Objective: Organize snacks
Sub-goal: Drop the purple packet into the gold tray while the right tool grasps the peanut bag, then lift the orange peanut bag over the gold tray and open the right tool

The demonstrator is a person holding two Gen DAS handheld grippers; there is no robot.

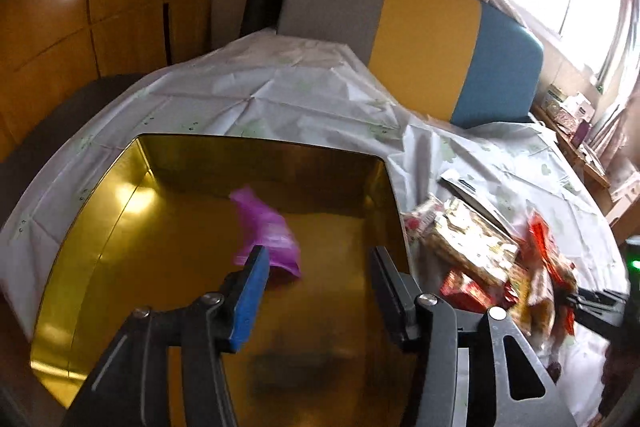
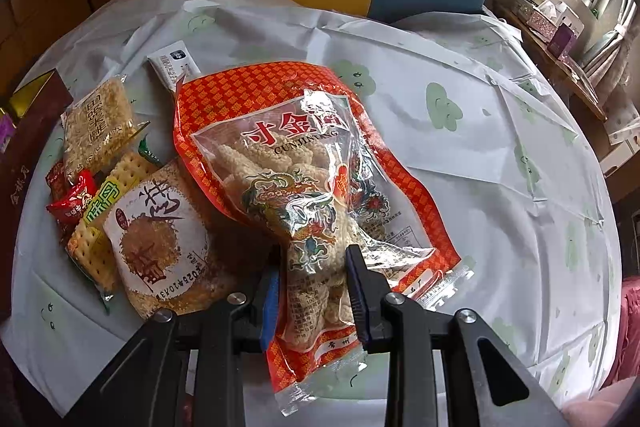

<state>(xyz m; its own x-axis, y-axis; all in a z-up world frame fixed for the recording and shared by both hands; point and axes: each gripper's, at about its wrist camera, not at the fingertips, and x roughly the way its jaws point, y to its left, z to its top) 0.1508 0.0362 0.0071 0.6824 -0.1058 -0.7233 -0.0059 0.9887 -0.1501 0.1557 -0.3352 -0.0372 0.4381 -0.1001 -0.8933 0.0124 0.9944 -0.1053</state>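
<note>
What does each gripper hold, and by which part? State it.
The right gripper is shut on the red snack bag, pinching its clear middle near the lower end. The left gripper is open, holding nothing; a purple packet is in the gold tin.

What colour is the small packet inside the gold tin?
Purple, slightly blurred; the packet shows best in the left wrist view.

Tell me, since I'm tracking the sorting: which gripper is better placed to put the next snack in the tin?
Probably the right gripper: it grips the orange bag. The left gripper hangs open, empty, above the tin.
</note>
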